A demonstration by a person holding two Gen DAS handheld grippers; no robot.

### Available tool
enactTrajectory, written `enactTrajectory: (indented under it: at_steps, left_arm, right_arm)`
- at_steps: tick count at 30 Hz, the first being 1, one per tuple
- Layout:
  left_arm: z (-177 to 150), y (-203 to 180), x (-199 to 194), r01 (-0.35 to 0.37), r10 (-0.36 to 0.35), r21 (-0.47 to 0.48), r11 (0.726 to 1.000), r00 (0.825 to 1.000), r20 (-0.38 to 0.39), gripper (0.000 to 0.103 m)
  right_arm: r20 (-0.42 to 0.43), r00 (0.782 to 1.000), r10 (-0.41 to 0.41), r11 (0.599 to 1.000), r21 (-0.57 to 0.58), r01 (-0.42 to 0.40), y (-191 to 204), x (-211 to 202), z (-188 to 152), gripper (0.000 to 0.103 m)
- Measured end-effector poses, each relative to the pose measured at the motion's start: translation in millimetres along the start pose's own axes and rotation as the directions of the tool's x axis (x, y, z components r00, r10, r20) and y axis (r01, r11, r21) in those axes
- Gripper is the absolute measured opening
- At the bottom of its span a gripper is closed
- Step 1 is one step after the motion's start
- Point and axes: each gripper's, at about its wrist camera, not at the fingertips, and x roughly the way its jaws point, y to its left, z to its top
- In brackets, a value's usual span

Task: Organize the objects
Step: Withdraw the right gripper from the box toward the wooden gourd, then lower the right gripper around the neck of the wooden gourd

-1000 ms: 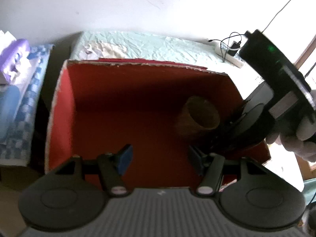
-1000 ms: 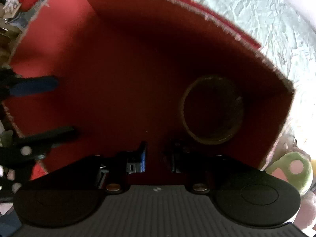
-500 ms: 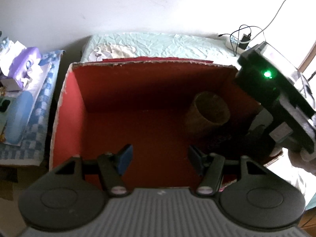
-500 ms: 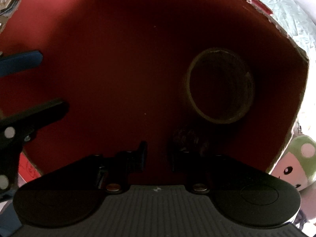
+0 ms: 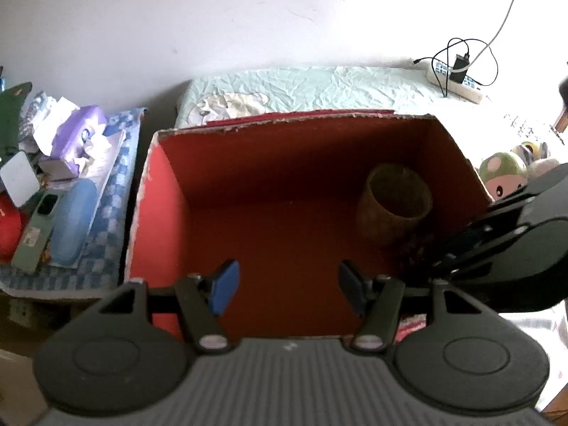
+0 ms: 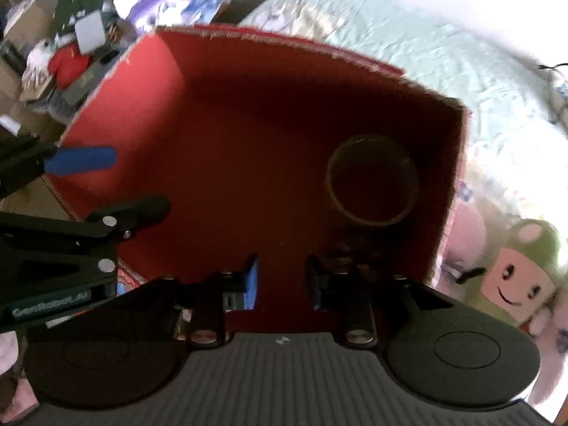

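An open red box stands on the bed. Inside it, at the right, a brown round cup stands upright, also visible from above in the right wrist view as the cup. A small dark lumpy object lies on the box floor just in front of the cup. My left gripper hangs open over the box's near edge with nothing in it. My right gripper is open by a narrow gap and empty, its right finger close to the dark object. The right gripper's body reaches over the box's right wall.
A mushroom plush toy lies right of the box. A power strip with a charger and cables sits at the bed's far edge. Left of the bed, a checkered cloth carries a phone, a blue case and a purple tissue box.
Both grippers have drawn back and up from the box, so more of the bed and room shows. The cup and the dark object have stayed in place.
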Motion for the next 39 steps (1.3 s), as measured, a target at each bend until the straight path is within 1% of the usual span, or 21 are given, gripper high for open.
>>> enactTrajectory:
  at_steps: [1, 2, 3, 5, 8, 9, 11, 14, 21, 23, 27, 29, 31, 34, 39]
  left_arm:
    - [0, -1, -1, -0.004, 0.004, 0.003, 1.0, 1.0, -0.001, 0.064]
    - [-1, -2, -3, -0.009, 0.009, 0.008, 1.0, 1.0, 0.0, 0.064]
    - [-2, -4, -4, -0.013, 0.013, 0.012, 1.0, 1.0, 0.002, 0.064]
    - [-4, -7, -9, -0.026, 0.026, 0.02, 0.999, 1.0, 0.005, 0.064]
    - [-6, -12, -17, -0.046, 0.046, 0.027, 0.999, 0.999, 0.011, 0.065]
    - [-7, -13, -19, -0.051, 0.05, 0.028, 0.998, 0.999, 0.014, 0.065]
    - [-10, -15, -25, -0.064, 0.064, 0.028, 0.998, 0.998, 0.016, 0.066]
    - [-13, -17, -33, -0.087, 0.086, 0.018, 0.996, 0.996, 0.02, 0.066]
    - [-23, -27, -49, -0.161, 0.161, 0.005, 0.987, 0.987, 0.025, 0.068]
    - [-26, -31, -53, -0.165, 0.165, 0.001, 0.986, 0.986, 0.012, 0.069]
    - [-34, -39, -59, -0.193, 0.193, 0.0, 0.981, 0.981, 0.015, 0.07]
    - [-37, -43, -61, -0.192, 0.192, -0.006, 0.981, 0.981, 0.006, 0.072]
    - [-41, -48, -61, -0.208, 0.208, -0.003, 0.978, 0.978, -0.005, 0.073]
    - [-47, -53, -61, -0.233, 0.233, 0.0, 0.973, 0.972, -0.02, 0.073]
    - [-56, -60, -61, -0.244, 0.243, -0.001, 0.97, 0.969, -0.038, 0.073]
  right_arm:
    - [0.021, 1.0, -0.007, 1.0, 0.005, 0.007, 4, -6, 3, 0.032]
    - [0.05, 0.999, -0.012, 1.0, 0.01, 0.012, 7, -11, -2, 0.032]
    - [0.073, 0.997, -0.016, 1.0, 0.018, 0.015, -2, -13, -7, 0.032]
    - [0.119, 0.992, -0.028, 0.999, 0.044, 0.022, 3, -29, -6, 0.032]
    - [0.172, 0.983, -0.058, 0.996, 0.077, 0.045, 5, -70, -19, 0.032]
    - [0.189, 0.98, -0.068, 0.996, 0.075, 0.055, 6, -75, -22, 0.032]
    - [0.219, 0.973, -0.077, 0.996, 0.068, 0.063, 10, -84, -26, 0.036]
    - [0.256, 0.964, -0.067, 0.995, 0.086, 0.046, 15, -97, -30, 0.04]
    - [0.303, 0.953, -0.014, 0.994, 0.11, -0.02, 15, -109, -46, 0.04]
    - [0.307, 0.952, -0.007, 0.992, 0.123, -0.033, 13, -111, -51, 0.04]
    - [0.324, 0.946, 0.005, 0.988, 0.144, -0.055, 9, -114, -64, 0.04]
    - [0.329, 0.944, 0.014, 0.986, 0.153, -0.068, 5, -115, -70, 0.04]
    - [0.333, 0.943, 0.016, 0.983, 0.168, -0.076, 2, -117, -76, 0.04]
    - [0.34, 0.94, 0.039, 0.977, 0.184, -0.107, -3, -119, -85, 0.04]
    - [0.35, 0.934, 0.065, 0.969, 0.2, -0.143, -5, -119, -99, 0.04]
